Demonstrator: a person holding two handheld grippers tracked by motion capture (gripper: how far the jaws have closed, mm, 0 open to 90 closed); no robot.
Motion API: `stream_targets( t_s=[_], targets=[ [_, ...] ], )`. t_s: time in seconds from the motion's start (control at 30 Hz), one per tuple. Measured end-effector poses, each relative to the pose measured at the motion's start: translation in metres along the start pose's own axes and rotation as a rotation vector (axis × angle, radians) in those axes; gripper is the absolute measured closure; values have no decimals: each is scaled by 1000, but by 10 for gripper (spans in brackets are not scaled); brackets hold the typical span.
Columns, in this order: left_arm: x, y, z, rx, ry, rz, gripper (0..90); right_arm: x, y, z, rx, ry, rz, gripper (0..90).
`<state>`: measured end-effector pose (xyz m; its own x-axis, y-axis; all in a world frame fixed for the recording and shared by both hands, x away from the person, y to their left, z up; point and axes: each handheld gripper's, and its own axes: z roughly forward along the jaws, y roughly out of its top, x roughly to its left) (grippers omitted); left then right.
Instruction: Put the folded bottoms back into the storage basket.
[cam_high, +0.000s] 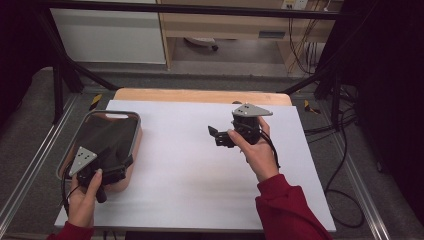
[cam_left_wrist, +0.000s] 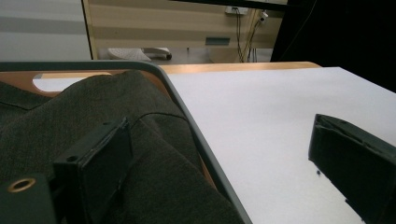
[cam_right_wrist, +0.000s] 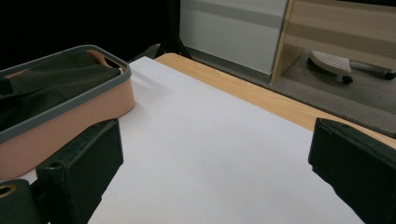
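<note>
Here your left gripper (cam_high: 112, 167) sits at the near right corner of the peach-coloured basket (cam_high: 134, 145) at the table's left edge, its jaws spread wide and straddling the grey rim (cam_left_wrist: 196, 135): in the left gripper view one jaw rests over the dark cloth (cam_left_wrist: 140, 154) inside the basket, while the other hangs above the white table cover (cam_left_wrist: 271, 130) outside it. The jaws grip nothing. The cloth lies heaped in the basket, reaching up to the rim. Your right gripper (cam_high: 220, 136) is held well apart from the basket, above the middle of the white cover, pointing left toward it, with its jaws released wide and nothing between them. In the right gripper view the basket (cam_right_wrist: 70, 119) stands beyond the left jaw.
</note>
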<state>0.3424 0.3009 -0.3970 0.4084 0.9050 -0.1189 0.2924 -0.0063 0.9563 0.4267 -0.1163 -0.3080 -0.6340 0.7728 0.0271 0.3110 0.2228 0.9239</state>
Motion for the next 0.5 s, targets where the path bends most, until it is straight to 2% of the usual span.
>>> stream_targets(
  t_s=[0.2, 0.3, 0.5],
  targets=[
    [-2, 1, -2, -11, 0, 29, 66, -8, -3, -8, 5, -5, 7, 39],
    [-1, 1, -3, -16, 8, 21, 64, -13, -2, -14, -6, -8, 16, 36],
    [0, 5, -8, -71, 37, 6, 64, -20, -1, -25, -34, -18, 32, 37]
  ],
)
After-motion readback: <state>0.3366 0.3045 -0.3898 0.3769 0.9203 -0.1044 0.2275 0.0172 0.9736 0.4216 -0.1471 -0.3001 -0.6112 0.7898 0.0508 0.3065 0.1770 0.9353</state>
